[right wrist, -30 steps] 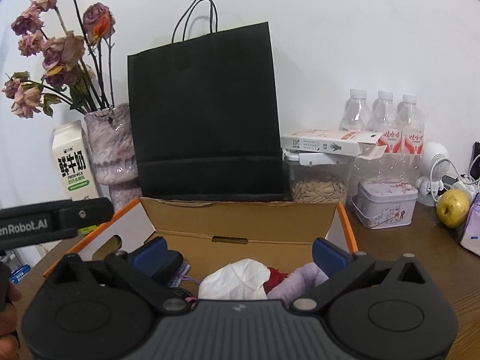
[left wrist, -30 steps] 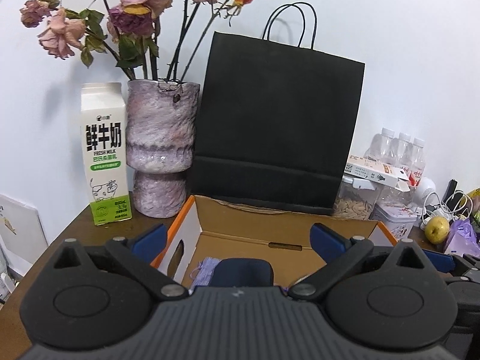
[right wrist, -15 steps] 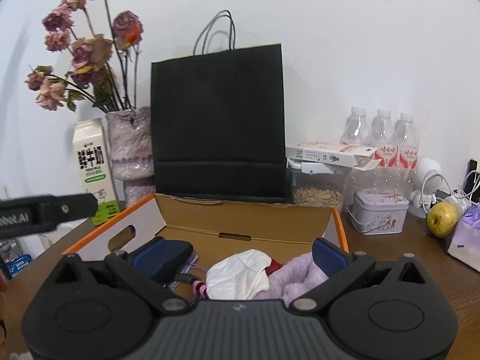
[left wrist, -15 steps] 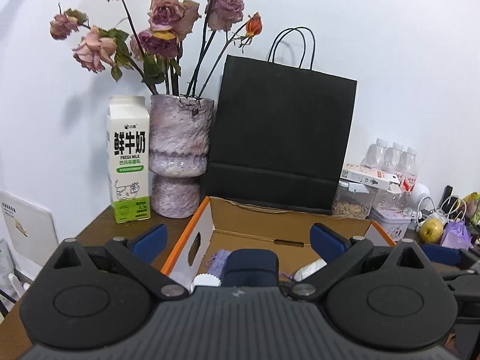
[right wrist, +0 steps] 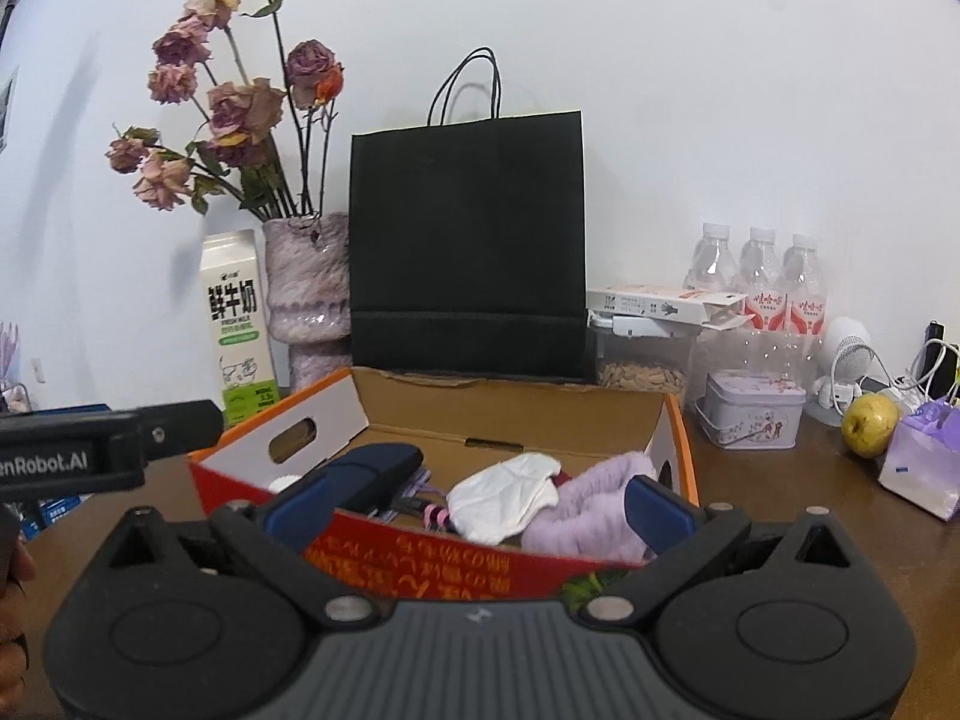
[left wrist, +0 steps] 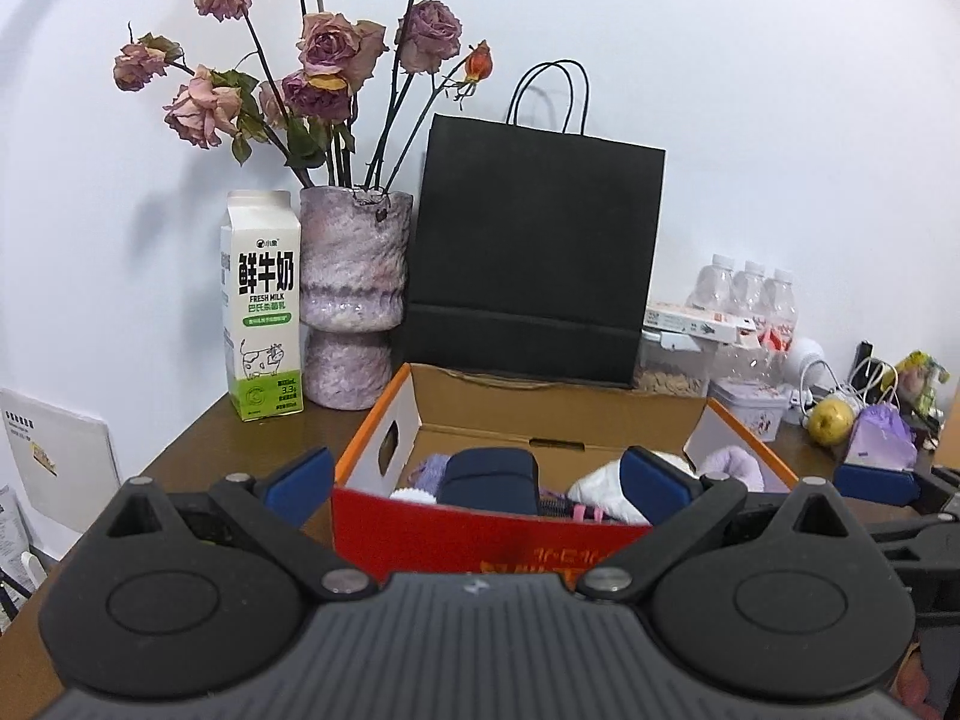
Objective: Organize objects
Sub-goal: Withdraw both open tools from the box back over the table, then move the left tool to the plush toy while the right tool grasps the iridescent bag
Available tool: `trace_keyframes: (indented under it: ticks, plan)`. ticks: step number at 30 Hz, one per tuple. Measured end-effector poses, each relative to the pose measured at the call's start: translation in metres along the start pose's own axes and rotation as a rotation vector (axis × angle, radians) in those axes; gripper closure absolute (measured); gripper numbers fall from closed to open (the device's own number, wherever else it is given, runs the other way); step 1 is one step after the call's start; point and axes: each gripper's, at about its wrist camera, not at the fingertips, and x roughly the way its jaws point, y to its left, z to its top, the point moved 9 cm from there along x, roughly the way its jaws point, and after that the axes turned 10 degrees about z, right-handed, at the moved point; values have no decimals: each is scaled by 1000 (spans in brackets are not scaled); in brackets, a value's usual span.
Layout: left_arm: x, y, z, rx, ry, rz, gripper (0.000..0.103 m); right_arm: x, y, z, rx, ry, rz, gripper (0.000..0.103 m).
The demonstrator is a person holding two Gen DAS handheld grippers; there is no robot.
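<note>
Fingers [left wrist: 297, 475] of both grippers spread, empty. Beyond them: one cardboard box [left wrist: 480, 531], three water bottles [right wrist: 759, 267]. Brown tabletop [right wrist: 780, 480], white wall.

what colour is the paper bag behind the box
Black, handles included; the paper bag shows best in the right wrist view.

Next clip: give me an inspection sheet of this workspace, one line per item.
Surface: brown wooden table, crowded along the wall.
Job's things: open cardboard box holding a navy case, white cloth and a lilac fluffy item.
Clutter: milk carton, vase of dried roses, black paper bag, water bottles, tin, pear.
Grippers: left claw and right claw both open, empty, in front of the box.
Cables: white cables at far right.
Surroundings: plain white wall.
</note>
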Motion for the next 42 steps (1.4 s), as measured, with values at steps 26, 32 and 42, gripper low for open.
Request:
trace_keyframes:
  ticks: [26, 32, 42]
  plan:
    - [-62, 29, -49, 40, 32, 10, 0, -62, 32, -56, -15, 65, 41, 0]
    - [-72, 41, -59, 45, 51, 5, 0, -70, 44, -70, -37, 83, 46, 0]
    - [-82, 61, -68, 60, 59, 2, 0, -79, 57, -91, -54, 116, 36, 0]
